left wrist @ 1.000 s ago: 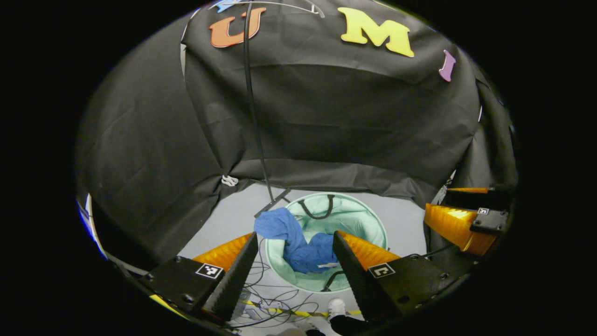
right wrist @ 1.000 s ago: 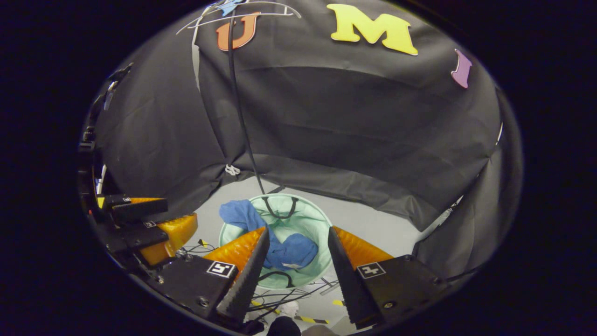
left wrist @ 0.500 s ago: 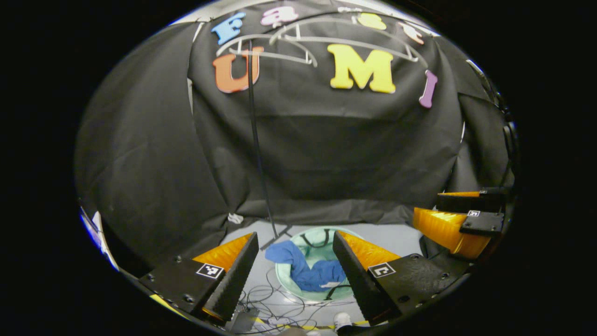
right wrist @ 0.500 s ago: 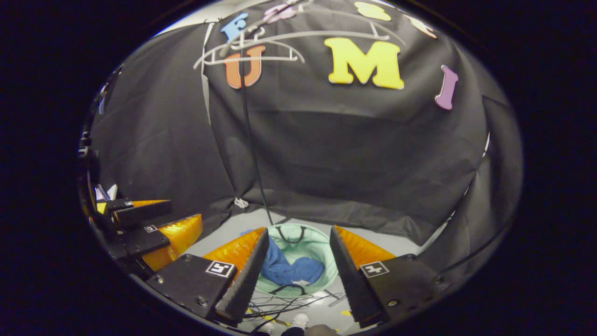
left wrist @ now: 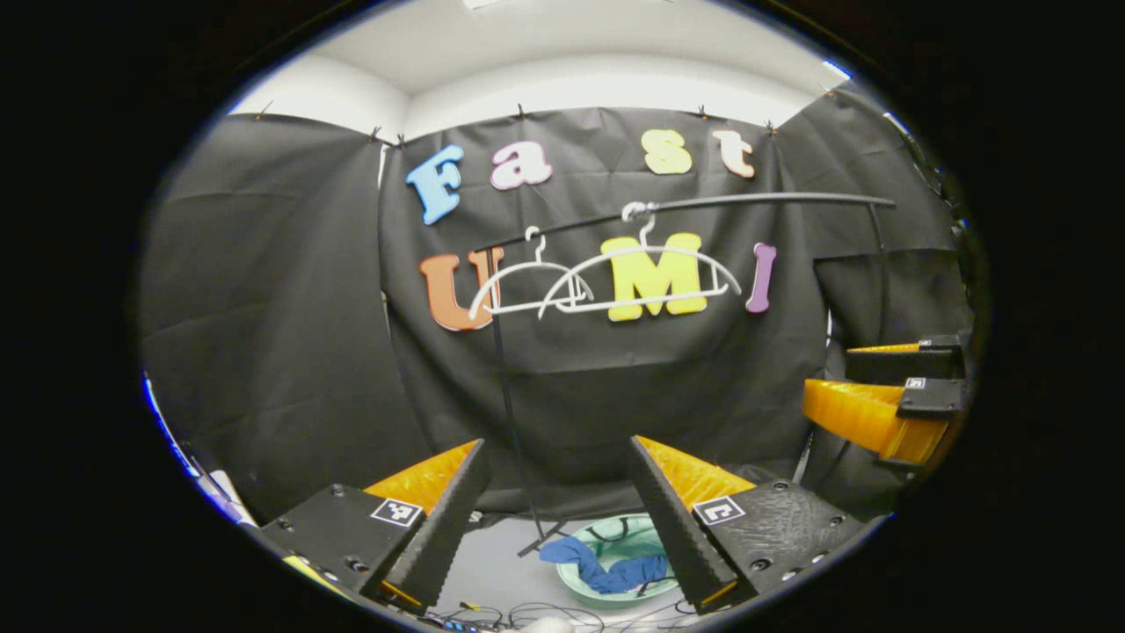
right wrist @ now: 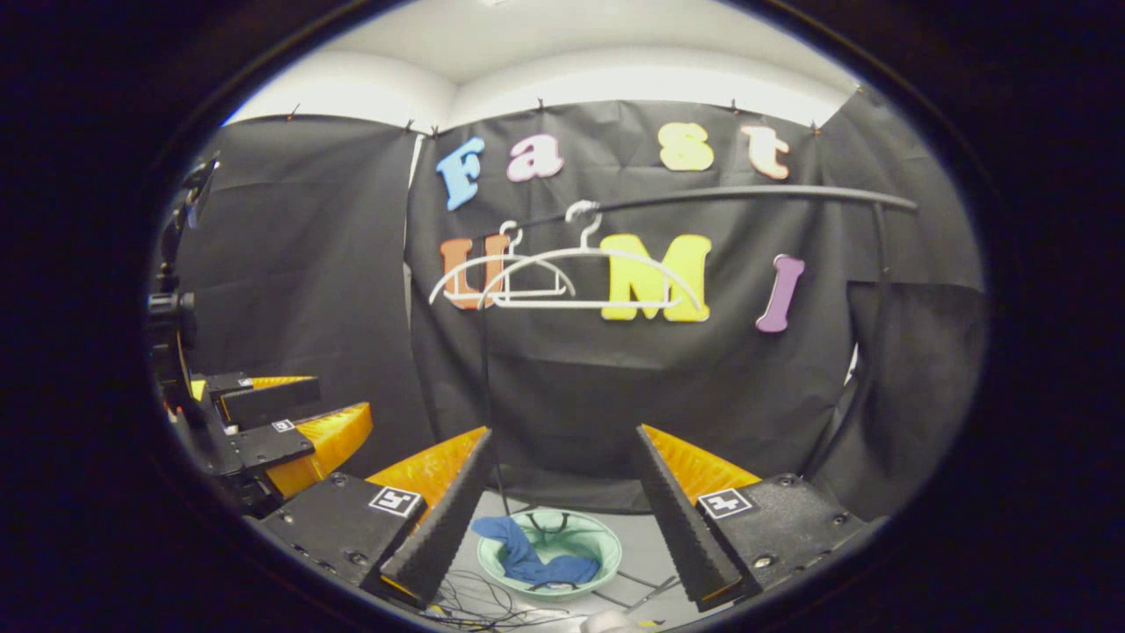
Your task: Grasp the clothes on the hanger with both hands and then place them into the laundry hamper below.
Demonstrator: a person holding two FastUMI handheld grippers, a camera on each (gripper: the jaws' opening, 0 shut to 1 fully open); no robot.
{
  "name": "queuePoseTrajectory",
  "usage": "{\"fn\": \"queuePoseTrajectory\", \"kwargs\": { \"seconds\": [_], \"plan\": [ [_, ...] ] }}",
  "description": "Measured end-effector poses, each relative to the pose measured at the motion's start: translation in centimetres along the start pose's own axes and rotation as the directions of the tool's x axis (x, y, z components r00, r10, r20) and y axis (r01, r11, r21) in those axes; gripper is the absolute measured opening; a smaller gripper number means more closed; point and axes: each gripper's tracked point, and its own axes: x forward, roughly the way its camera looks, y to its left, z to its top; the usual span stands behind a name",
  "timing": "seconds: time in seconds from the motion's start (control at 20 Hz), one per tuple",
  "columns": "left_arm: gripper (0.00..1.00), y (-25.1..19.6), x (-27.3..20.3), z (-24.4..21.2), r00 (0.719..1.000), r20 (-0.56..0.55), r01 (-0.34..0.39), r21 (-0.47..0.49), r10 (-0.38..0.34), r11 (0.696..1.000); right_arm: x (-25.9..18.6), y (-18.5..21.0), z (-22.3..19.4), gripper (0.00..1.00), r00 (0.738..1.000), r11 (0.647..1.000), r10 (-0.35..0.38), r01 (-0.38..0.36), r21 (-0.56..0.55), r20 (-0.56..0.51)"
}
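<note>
My left gripper (left wrist: 558, 457) and right gripper (right wrist: 562, 444): both spread, holding nothing; blue clothes (right wrist: 527, 552) draped over hamper (right wrist: 591, 538) rim; two hangers (right wrist: 567, 281) bare

Left gripper (left wrist: 558, 492) — two wedge-shaped fingers (left wrist: 444, 519) showing ribbed black inner pads and translucent orange outer shells, each sitting on a black block that is carrying a small square black-and-white marker and round screws. Right gripper (right wrist: 562, 492) — displaying the same build: orange-backed black fingers (right wrist: 677, 519), textured black blocks, one marker per block, screws dotting the near corners.
</note>
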Motion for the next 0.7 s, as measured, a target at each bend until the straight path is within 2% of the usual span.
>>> {"fn": "queuePoseTrajectory", "kwargs": {
  "seconds": [0.2, 0.3, 0.45, 0.55, 0.65, 0.7],
  "plan": [
    [0.94, 1.2, -4.4, 3.5, 0.999, 0.043, 0.012, -0.033, -0.011, 0.999, -4.1, -1.1, 3.4, 1.00, 0.995, 0.998, -0.043, 0.039, 0.043, 0.085],
    [0.95, 2.7, -6.1, 5.3, 0.997, 0.068, -0.042, -0.017, 0.043, 0.999, -5.6, -2.2, 4.8, 1.00, 0.992, 0.997, -0.055, 0.047, 0.067, 0.118],
    [0.97, 3.3, -8.0, 8.2, 0.989, 0.123, -0.079, -0.010, 0.079, 0.997, -8.2, -3.9, 5.9, 0.99, 0.984, 0.995, -0.087, 0.077, 0.070, 0.158],
    [0.98, 3.9, -9.2, 8.4, 0.987, 0.134, -0.091, -0.014, 0.092, 0.996, -9.4, -5.3, 6.4, 1.00, 0.976, 0.992, -0.119, 0.108, 0.072, 0.183],
    [0.99, 5.5, -10.3, 7.6, 0.980, 0.133, -0.145, -0.019, 0.146, 0.989, -10.4, -6.8, 5.8, 0.96, 0.969, 0.986, -0.159, 0.147, 0.078, 0.188],
    [0.99, 6.0, -10.6, 7.2, 0.978, 0.131, -0.163, -0.027, 0.165, 0.986, -10.6, -6.9, 5.3, 0.99, 0.969, 0.986, -0.159, 0.147, 0.077, 0.187]
  ]
}}
